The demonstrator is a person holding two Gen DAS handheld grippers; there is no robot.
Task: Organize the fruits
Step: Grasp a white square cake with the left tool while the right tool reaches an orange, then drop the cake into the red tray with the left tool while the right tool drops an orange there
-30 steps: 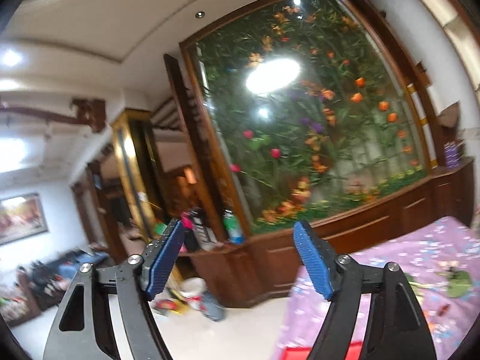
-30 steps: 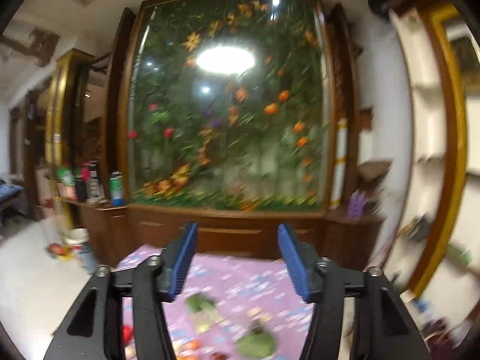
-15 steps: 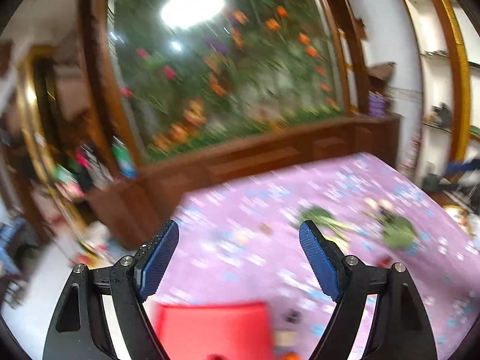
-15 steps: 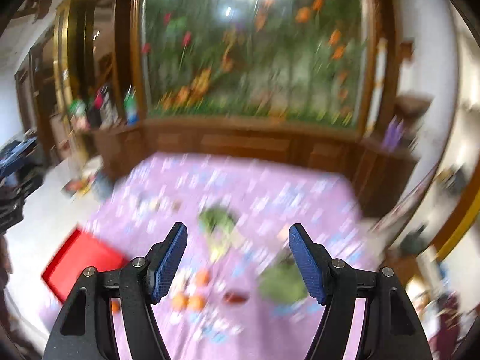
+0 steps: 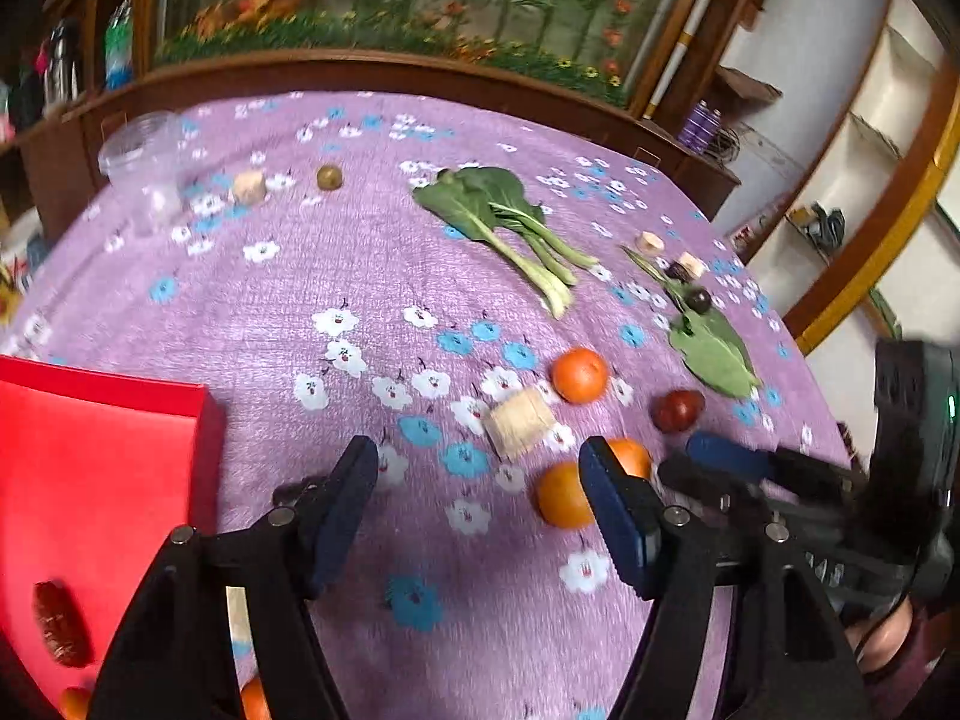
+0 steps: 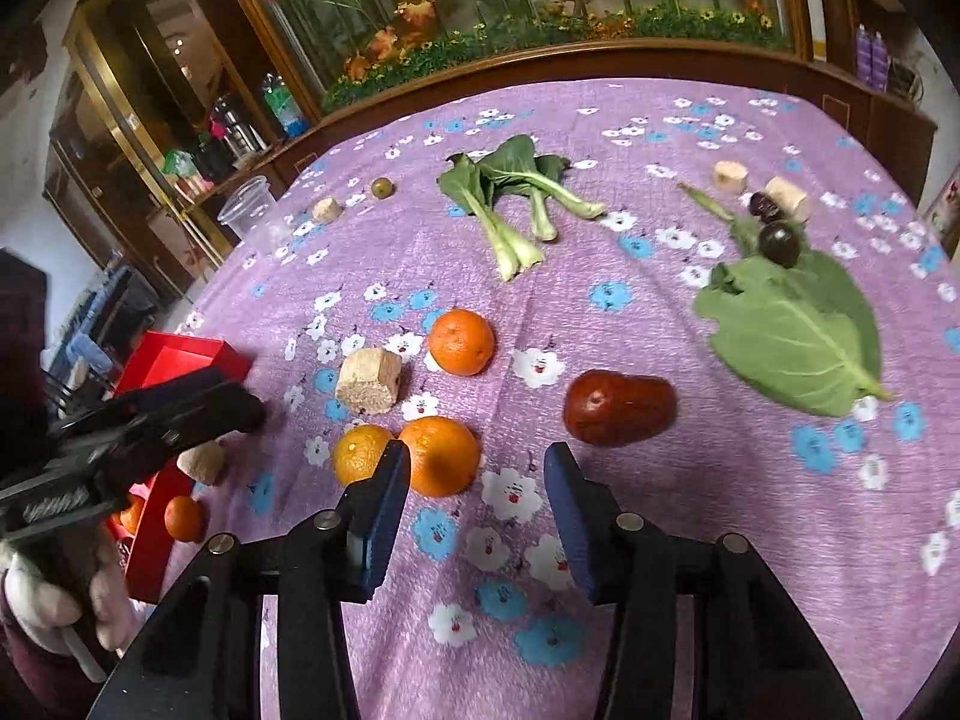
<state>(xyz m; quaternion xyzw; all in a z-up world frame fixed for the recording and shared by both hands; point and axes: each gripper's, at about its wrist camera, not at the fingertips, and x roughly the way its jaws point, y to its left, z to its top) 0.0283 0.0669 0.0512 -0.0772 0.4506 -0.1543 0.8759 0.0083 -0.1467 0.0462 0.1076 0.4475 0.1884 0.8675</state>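
Observation:
Three oranges lie on the purple flowered tablecloth [image 6: 660, 540]: one alone [image 6: 462, 341] and a touching pair [image 6: 441, 455] just ahead of my right gripper [image 6: 477, 495], which is open and empty. A dark red fruit [image 6: 618, 407] lies to their right. My left gripper [image 5: 480, 498] is open and empty above the cloth, with the pair of oranges [image 5: 561, 501] at its right finger. A red tray [image 5: 90, 480] at the left holds a red fruit [image 5: 60, 624] and small oranges [image 6: 183, 517].
Bok choy [image 6: 510, 192], a large green leaf [image 6: 798, 330], dark plums [image 6: 779, 243], cork-like blocks [image 6: 369, 381], a small green fruit [image 6: 382, 186] and a clear plastic cup [image 5: 144, 168] lie on the cloth. A wooden cabinet [image 6: 600, 60] lines the far table edge.
Both grippers have tilted down from the wall and cabinet toward the table and come closer to it. The fruits and the red tray now fill the views. Both stay open.

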